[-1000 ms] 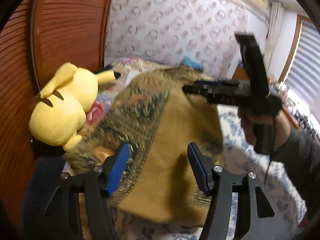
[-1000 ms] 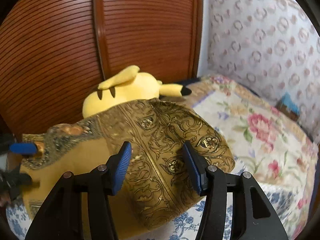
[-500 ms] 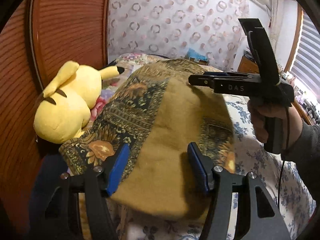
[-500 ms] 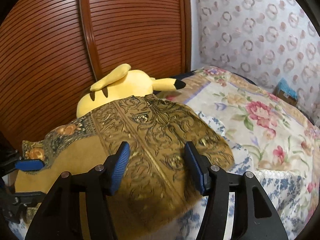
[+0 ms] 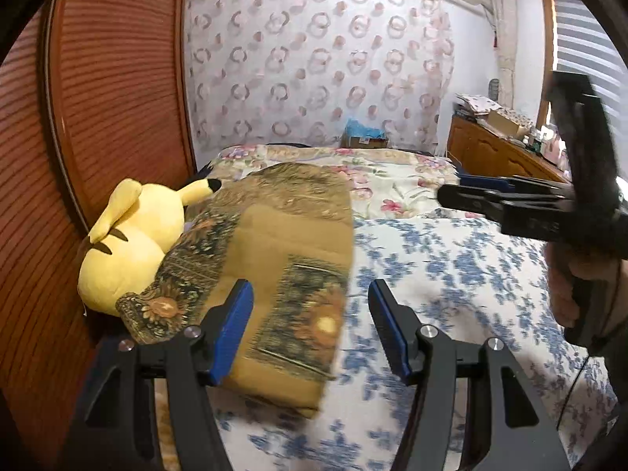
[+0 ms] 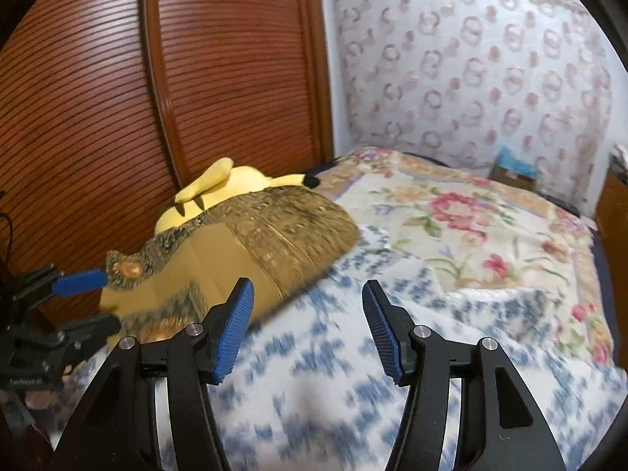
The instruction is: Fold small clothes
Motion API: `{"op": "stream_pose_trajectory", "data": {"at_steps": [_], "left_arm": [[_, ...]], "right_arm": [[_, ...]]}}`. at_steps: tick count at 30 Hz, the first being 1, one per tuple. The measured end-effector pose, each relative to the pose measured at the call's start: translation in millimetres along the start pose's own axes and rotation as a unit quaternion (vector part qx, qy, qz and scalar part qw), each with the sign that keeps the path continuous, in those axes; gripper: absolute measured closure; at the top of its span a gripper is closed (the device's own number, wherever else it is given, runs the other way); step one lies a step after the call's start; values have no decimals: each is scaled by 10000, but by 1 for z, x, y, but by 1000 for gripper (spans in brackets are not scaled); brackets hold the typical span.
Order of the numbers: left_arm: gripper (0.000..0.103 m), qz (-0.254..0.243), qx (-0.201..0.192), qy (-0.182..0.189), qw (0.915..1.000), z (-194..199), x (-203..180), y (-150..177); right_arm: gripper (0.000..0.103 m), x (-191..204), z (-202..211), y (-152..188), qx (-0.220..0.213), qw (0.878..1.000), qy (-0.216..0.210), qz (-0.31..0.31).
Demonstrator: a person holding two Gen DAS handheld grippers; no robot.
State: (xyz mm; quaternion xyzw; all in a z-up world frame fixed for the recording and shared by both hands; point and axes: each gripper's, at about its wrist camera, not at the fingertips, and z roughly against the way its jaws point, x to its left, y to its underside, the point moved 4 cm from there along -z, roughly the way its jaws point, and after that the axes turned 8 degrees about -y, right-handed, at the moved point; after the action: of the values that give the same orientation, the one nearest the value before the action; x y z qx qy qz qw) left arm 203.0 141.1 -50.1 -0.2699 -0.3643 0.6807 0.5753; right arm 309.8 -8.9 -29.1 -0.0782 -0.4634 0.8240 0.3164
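Floral-quilted bed (image 5: 451,259): folded gold patterned garment (image 5: 282,259) beside plush toy (image 5: 129,243), seemingly light, limp, best pinched at a corner; left gripper (image 5: 310,325) and right gripper (image 6: 308,325) both spread wide, empty.

I see a bed (image 5: 451,259) whose near part wears a white cover with blue flowers (image 6: 392,373); farther back lies a cream quilt with pink flowers (image 6: 463,216). 1 folded ochre garment with dark ornate patterning (image 5: 282,259) lies on the bed along its left side, its far end lapping onto the quilt; 1 yellow plush toy (image 5: 129,243) lies beside it, touching its left edge, against the slatted wooden door (image 6: 98,98).
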Motion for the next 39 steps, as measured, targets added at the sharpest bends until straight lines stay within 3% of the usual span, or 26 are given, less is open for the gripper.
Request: {"op": "stream_pose_trajectory", "data": {"at_steps": [11, 21, 31, 39], "left_arm": [[42, -377, -491, 8, 9981, 58, -70, 0], [42, -369, -798, 142, 9960, 105, -107, 3], [42, -264, -881, 228, 9955, 136, -118, 1], [42, -243, -848, 265, 9957, 142, -122, 1]], "right_arm": [[23, -5, 133, 44, -523, 9946, 838, -301], [21, -1, 225, 85, -931, 9787, 1736, -585], [21, 3, 280, 107, -1220, 9666, 2123, -749], [21, 5, 295, 115, -1311, 9640, 2189, -747]]}}
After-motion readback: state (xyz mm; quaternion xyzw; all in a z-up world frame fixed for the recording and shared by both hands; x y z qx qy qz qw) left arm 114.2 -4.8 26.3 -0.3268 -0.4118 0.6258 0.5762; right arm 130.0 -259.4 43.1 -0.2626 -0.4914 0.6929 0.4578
